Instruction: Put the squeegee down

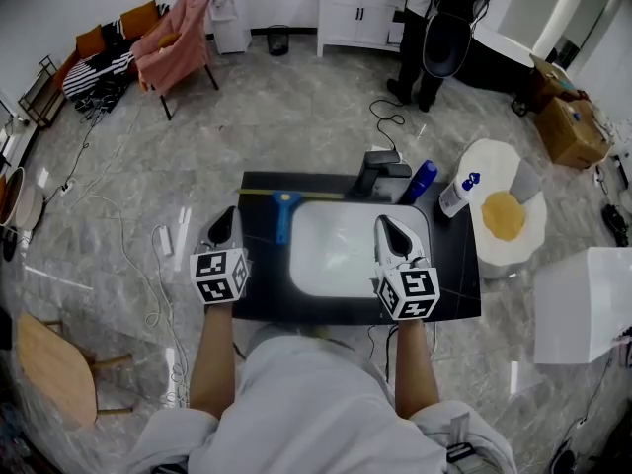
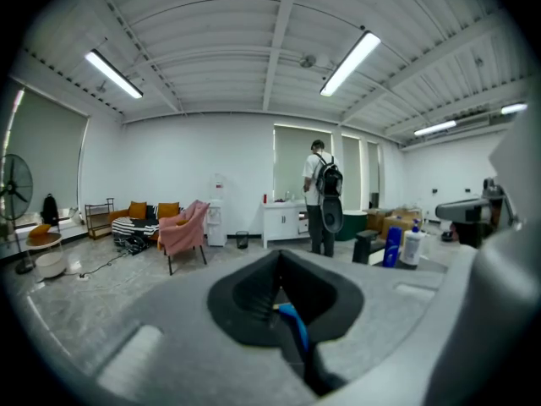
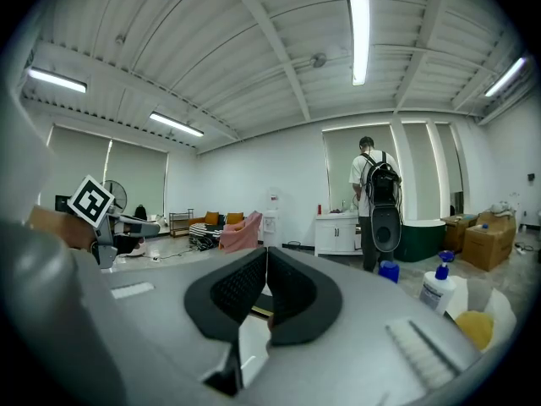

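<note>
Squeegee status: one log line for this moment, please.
squeegee: lying on counter, left of basin | left gripper: shut, empty | right gripper: shut, empty, above basin

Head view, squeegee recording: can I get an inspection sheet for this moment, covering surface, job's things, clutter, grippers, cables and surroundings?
Surface: black countertop with a white sink set in it and a black faucet at the back.
Job's things: blue squeegee lies on the countertop left of the sink, apart from both grippers.
Clutter: blue bottle and white spray bottle at the back right.
Grippers: left gripper and right gripper are both shut and empty, either side of the sink.
Cables: black cable on the floor behind the countertop; white cable on the floor to the left.
Surroundings: person at a white cabinet; pink chair; cardboard boxes; round white table.
</note>
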Motion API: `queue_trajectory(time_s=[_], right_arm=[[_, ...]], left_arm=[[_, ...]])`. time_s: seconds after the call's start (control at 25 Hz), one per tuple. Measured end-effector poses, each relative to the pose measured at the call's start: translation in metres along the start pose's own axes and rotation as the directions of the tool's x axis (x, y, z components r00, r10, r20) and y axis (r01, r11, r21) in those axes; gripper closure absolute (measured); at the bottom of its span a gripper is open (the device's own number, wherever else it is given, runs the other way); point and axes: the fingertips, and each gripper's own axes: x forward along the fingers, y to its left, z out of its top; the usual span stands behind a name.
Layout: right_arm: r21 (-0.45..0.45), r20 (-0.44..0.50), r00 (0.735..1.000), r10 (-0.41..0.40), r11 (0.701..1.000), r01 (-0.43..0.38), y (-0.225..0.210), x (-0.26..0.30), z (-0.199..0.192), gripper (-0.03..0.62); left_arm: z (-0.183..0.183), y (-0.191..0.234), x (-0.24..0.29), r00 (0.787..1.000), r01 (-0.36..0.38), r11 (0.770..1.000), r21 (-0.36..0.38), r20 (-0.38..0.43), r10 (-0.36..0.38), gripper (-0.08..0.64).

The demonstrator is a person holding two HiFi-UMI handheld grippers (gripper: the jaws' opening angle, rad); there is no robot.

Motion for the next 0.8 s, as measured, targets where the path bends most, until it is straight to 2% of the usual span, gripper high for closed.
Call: queue_trajectory(time_s=[0.24,0.8], right_arm=[[-0.012,0.012,1.0,-0.007,1.0,0.007,-0.001,-0.004,0.004,0.588],[-0.034,0.026,1.0,-0.011,0.999,0.012,-0.006,-0.016,0.013,0.588]], left_arm=[[0.016,-0.001,-0.009,0.999,0.024,1.0,0.011,0.036,-0.025,0.561],[0.038,0.003,-0.026,0.996,0.022,0.999,0.031,0.09,-0.025,0.561]])
